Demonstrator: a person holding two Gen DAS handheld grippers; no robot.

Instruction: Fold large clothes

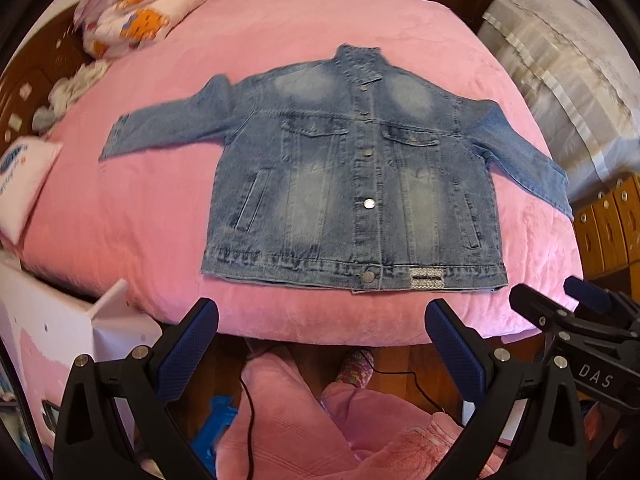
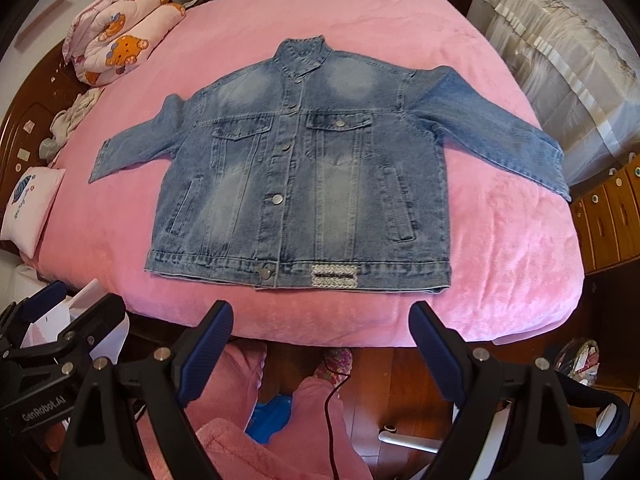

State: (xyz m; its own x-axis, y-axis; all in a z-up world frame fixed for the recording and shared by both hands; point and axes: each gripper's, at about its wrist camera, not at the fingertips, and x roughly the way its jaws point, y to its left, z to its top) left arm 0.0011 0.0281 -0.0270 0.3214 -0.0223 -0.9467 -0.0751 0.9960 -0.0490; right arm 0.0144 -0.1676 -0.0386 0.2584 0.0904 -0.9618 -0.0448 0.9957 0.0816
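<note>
A denim jacket [image 1: 352, 184] is lying flat and face up on the pink bed [image 1: 160, 216], buttoned down the front, collar pointing toward the far side and hem running along the near edge. Both sleeves are spreading outward — one reaching toward the small pillow [image 1: 24, 184], the other trailing off the bed's opposite edge. No fold is showing anywhere, so the task is judged to be sitting at its very start: sleeves, sides and the final halving are all waiting. The left claw [image 1: 320, 344] is hovering wide and empty just short of the hem, and the right claw [image 2: 320, 344] is doing the same beside it — neither touching the cloth. A rolled cartoon-print quilt [image 2: 120, 44] is resting at the far corner, well apart from the jacket.
</note>
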